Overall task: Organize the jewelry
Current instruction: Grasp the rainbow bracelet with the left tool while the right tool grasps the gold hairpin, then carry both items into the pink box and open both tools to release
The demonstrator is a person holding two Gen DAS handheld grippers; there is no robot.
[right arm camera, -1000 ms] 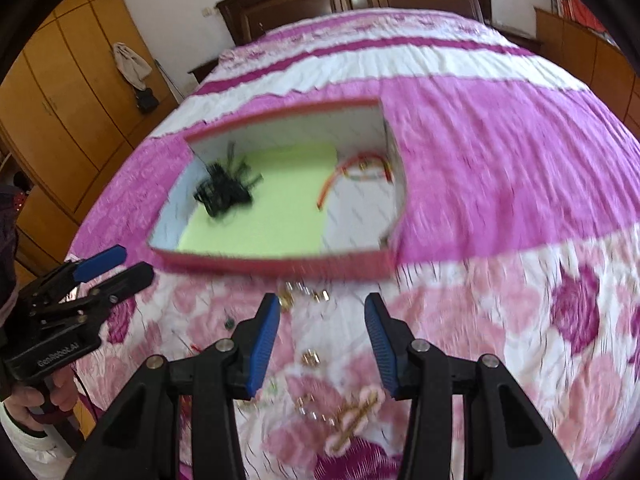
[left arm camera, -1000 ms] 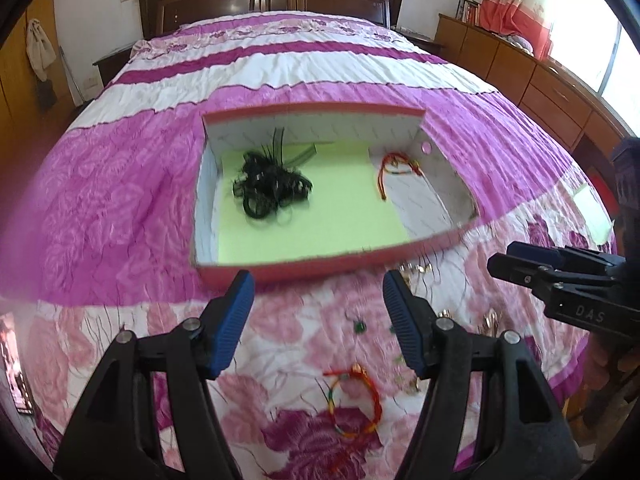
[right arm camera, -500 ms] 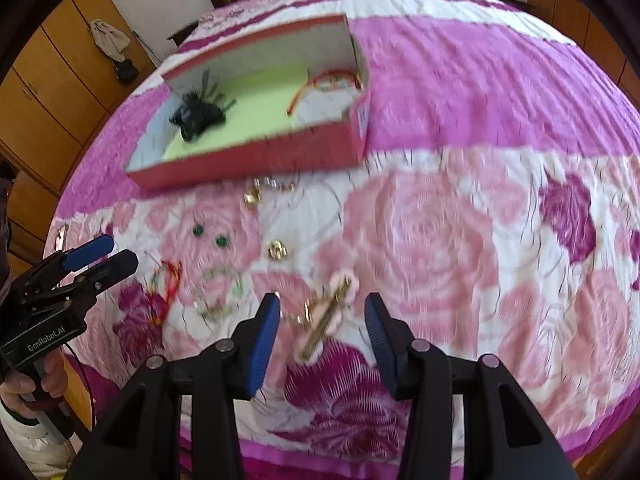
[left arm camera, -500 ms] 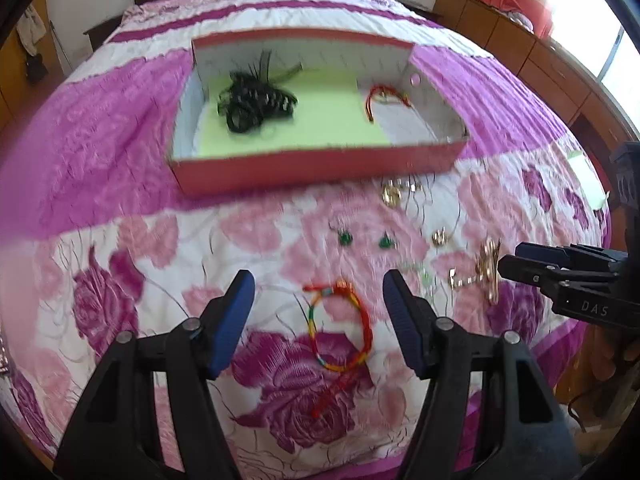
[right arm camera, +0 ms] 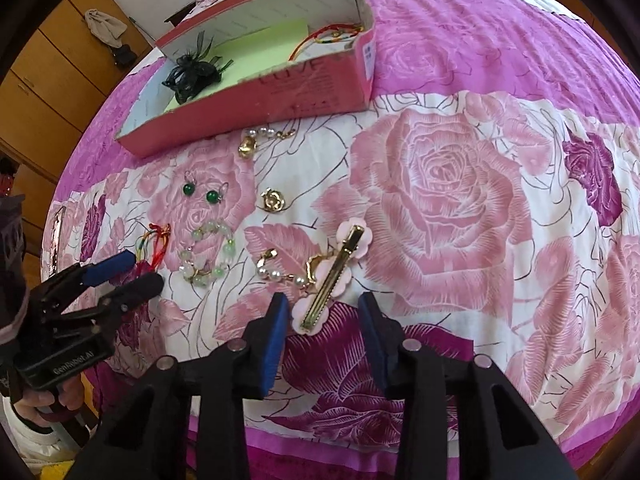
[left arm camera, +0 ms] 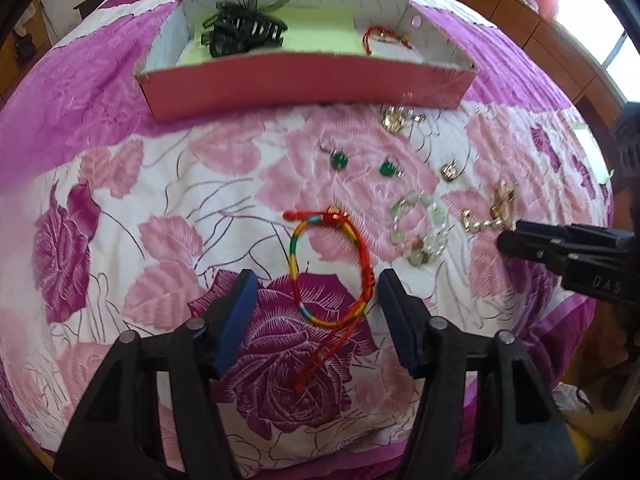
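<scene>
A red box (left arm camera: 304,80) (right arm camera: 256,92) on the bed holds a black hair clip (left arm camera: 240,30) and a red string bracelet (left arm camera: 384,36). Loose jewelry lies in front of it. My left gripper (left arm camera: 314,300) is open, its jaws either side of a multicoloured woven bracelet (left arm camera: 332,264). My right gripper (right arm camera: 322,328) is open just before a gold hair clip with pink flowers (right arm camera: 332,276). Two green bead earrings (left arm camera: 362,164), a pale green bead bracelet (left arm camera: 420,232), a pearl chain (right arm camera: 280,272) and a gold rose brooch (right arm camera: 274,200) lie between them.
The floral pink quilt (right arm camera: 460,200) covers the whole bed. Another pearl and gold piece (right arm camera: 256,142) lies against the box's front wall. Wooden wardrobes (right arm camera: 48,92) stand to the left, low cabinets (left arm camera: 520,12) to the right. The bed edge is close below both grippers.
Both grippers have dropped down and forward from facing the box to just above the loose jewelry. The woven bracelet now lies between the left jaws, the hair clip before the right jaws.
</scene>
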